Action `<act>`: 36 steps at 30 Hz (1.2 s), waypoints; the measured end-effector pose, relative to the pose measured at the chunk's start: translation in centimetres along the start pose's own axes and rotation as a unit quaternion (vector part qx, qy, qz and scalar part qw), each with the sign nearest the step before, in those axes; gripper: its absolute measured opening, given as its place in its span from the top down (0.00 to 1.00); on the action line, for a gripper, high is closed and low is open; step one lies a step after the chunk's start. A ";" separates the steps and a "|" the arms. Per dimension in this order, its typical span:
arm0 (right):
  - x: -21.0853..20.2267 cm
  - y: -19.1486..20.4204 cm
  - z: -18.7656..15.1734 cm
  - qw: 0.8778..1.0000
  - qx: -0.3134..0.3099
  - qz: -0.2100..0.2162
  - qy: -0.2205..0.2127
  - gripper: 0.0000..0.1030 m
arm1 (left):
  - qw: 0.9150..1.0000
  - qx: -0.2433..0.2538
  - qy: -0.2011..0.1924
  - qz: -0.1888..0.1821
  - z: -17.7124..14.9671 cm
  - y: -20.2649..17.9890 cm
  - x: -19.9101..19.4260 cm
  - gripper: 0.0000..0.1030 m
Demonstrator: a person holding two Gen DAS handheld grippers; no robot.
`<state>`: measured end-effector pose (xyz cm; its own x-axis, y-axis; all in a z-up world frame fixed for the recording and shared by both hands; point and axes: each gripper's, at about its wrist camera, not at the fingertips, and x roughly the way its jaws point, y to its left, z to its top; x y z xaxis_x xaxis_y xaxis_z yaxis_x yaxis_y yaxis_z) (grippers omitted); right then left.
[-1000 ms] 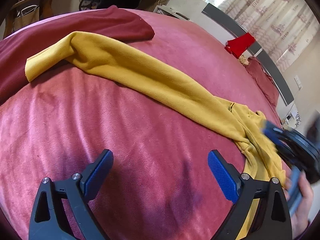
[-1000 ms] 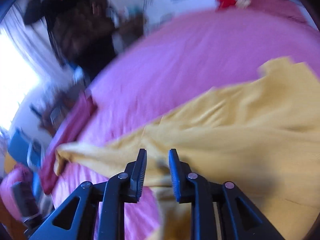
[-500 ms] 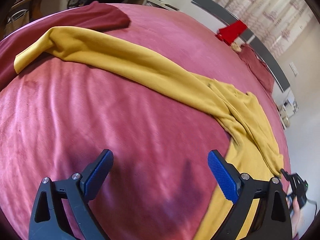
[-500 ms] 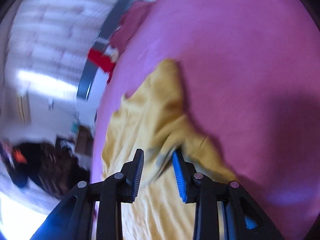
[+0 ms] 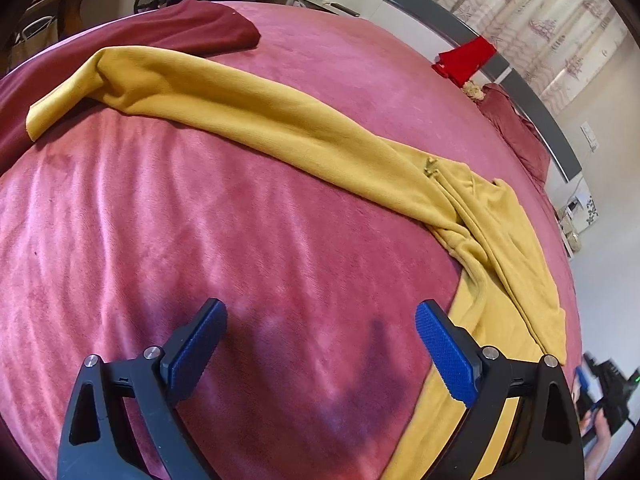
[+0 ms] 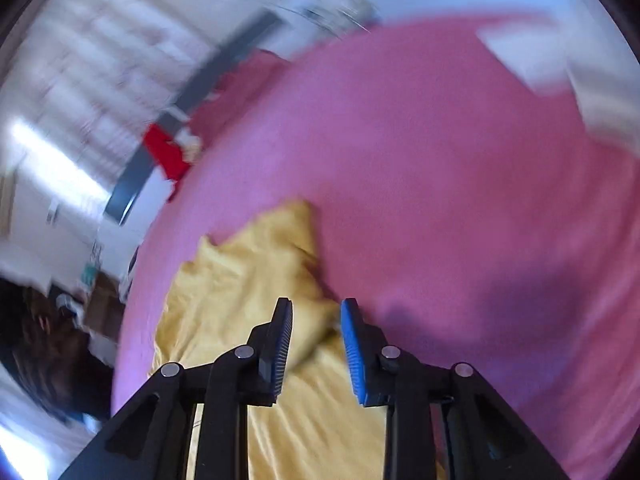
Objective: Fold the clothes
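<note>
We find the yellow garment (image 5: 304,128) lying on the bed (image 5: 200,240), which is covered by a pink-red blanket. In the left wrist view, 1 long part runs from the upper left of the frame to the right side, where the bunched body of the garment drops toward the lower right edge of the bed.

Risks, in our judgement:
- The garment is twisted and rope-like along its length. A fold started now would likely trap those creases.
- The bulk of the cloth sits at the bed's edge at lower right. A pull in that direction could drag it off the bed.
- The right wrist view is blurred, so we cannot confirm any contact there.

Fingers:
- The left gripper (image 5: 320,356) stands wide apart over bare blanket at the bottom of its frame. It is released and grasps nothing. The garment's edge passes beside its right finger.
- The right gripper (image 6: 316,340) has its fingers a narrow gap apart and opening. A ridge of yellow cloth lies between them, but the pads do not appear to press on it. We judge it released.

A dark red cloth (image 5: 192,28) lies at the upper left.
</note>
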<state>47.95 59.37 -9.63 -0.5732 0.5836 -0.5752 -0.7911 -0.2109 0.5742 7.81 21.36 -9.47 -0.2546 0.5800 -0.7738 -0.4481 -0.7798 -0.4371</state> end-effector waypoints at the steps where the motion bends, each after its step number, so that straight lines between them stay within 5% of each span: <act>1: 1.2 1.2 0.5 1.000 -0.028 0.013 0.002 0.71 | 1.000 -0.002 -0.001 0.002 0.2 0.2 0.0 0.06; 3: 4.5 3.3 1.5 0.996 -0.082 0.031 0.025 0.71 | 1.000 -0.013 -0.004 0.003 1.0 0.9 -0.1 0.06; 7: 12.7 4.8 0.9 0.967 -0.194 -0.056 0.153 0.75 | 0.999 -0.038 -0.022 0.001 3.2 2.3 -0.3 0.06; 12: 10.2 10.3 0.0 0.959 -0.253 -0.035 0.122 0.72 | 0.996 -0.071 -0.051 0.027 7.3 5.8 -0.8 0.06; 14: 9.3 14.1 -2.2 0.942 -0.307 0.016 0.133 0.72 | 0.992 -0.101 -0.065 0.036 8.6 7.7 -1.1 0.06; 18: 8.3 21.2 -9.1 0.883 -0.428 0.095 0.169 0.72 | 0.980 -0.166 -0.079 0.078 10.7 12.0 -1.3 0.06; 22: 8.7 24.2 -14.0 0.848 -0.475 0.108 0.211 0.72 | 0.964 -0.244 -0.071 0.080 11.8 16.0 -0.6 0.06; 25: 8.5 23.4 -15.3 0.850 -0.455 0.115 0.238 0.72 | 0.957 -0.277 -0.059 0.067 12.4 17.2 0.3 0.04; 30: 8.6 20.5 -14.4 0.878 -0.382 0.102 0.269 0.72 | 0.948 -0.298 -0.098 0.061 12.9 16.9 0.5 0.03; 31: 8.6 19.9 -14.0 0.884 -0.365 0.101 0.272 0.72 | 0.946 -0.300 -0.103 0.066 12.8 16.8 0.5 0.09; 34: 8.6 18.3 -12.8 0.900 -0.319 0.098 0.280 0.72 | 0.948 -0.293 -0.109 0.061 12.4 16.6 0.8 0.77; 36: 8.5 17.4 -12.2 0.905 -0.303 0.103 0.281 0.72 | 0.945 -0.303 -0.117 0.033 12.3 16.9 0.8 0.81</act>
<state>26.71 51.09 -11.64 -0.6048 0.0278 -0.7959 -0.5302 -0.7598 0.3763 -10.49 11.51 -11.86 -0.4787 0.5063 -0.7173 0.1299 -0.7672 -0.6281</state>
